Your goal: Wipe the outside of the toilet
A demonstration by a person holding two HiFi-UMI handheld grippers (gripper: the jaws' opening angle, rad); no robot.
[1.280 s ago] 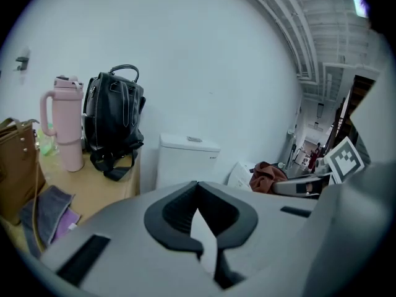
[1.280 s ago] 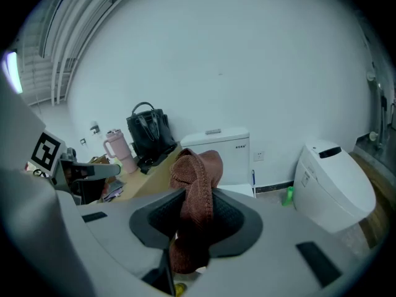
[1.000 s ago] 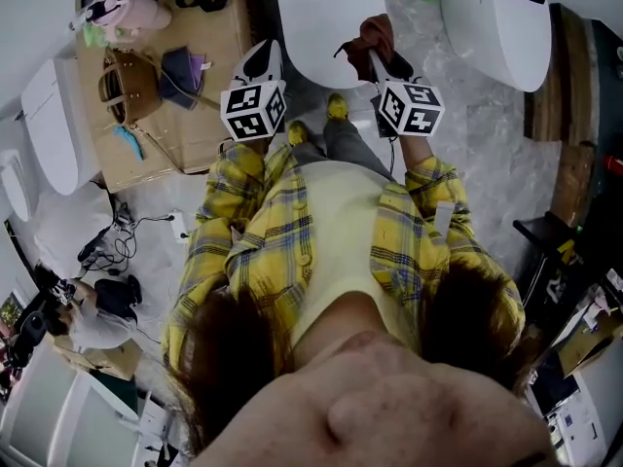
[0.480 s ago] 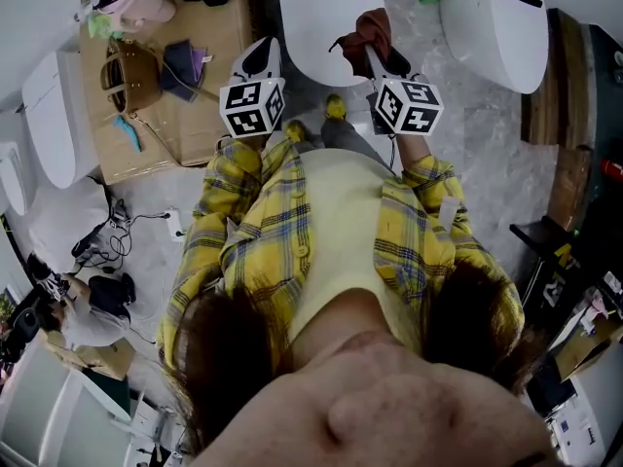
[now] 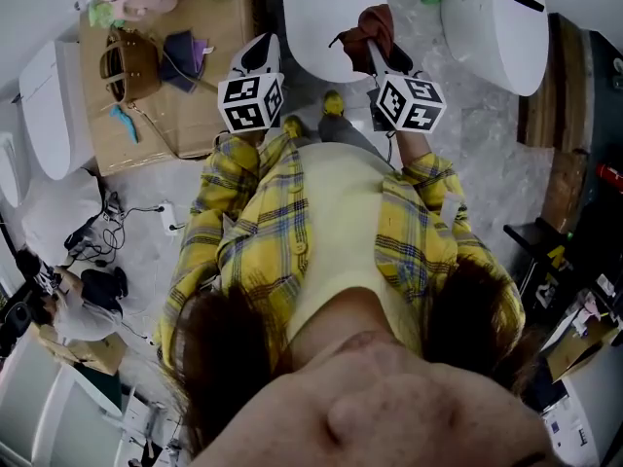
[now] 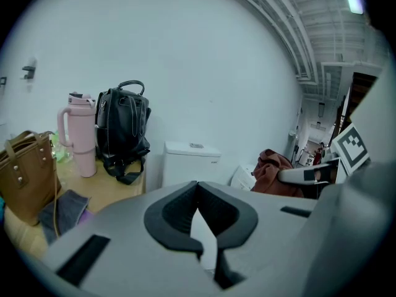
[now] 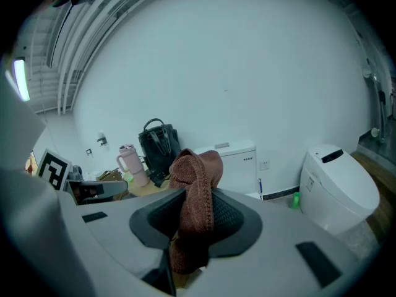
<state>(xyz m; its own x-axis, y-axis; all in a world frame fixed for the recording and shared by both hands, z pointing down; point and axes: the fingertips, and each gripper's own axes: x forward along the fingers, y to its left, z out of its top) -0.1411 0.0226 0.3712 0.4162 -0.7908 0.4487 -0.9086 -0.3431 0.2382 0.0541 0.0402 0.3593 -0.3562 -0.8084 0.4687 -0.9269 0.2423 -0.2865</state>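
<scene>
The white toilet stands straight ahead of me with its lid down; its tank shows in the left gripper view and again as the tank in the right gripper view. My right gripper is shut on a reddish-brown cloth over the lid's right side. The cloth hangs bunched between the right gripper's jaws. My left gripper hovers by the toilet's left front, shut and holding nothing, as the left gripper shows in its own view.
A second white toilet stands to the right, with a green bottle beside it. On the left, a wooden table holds a brown bag, a pink tumbler and a black backpack. Cables lie on the floor.
The head view has shifted slightly. Both grippers stay where they were over the toilet's front, the cloth held in the right one.
</scene>
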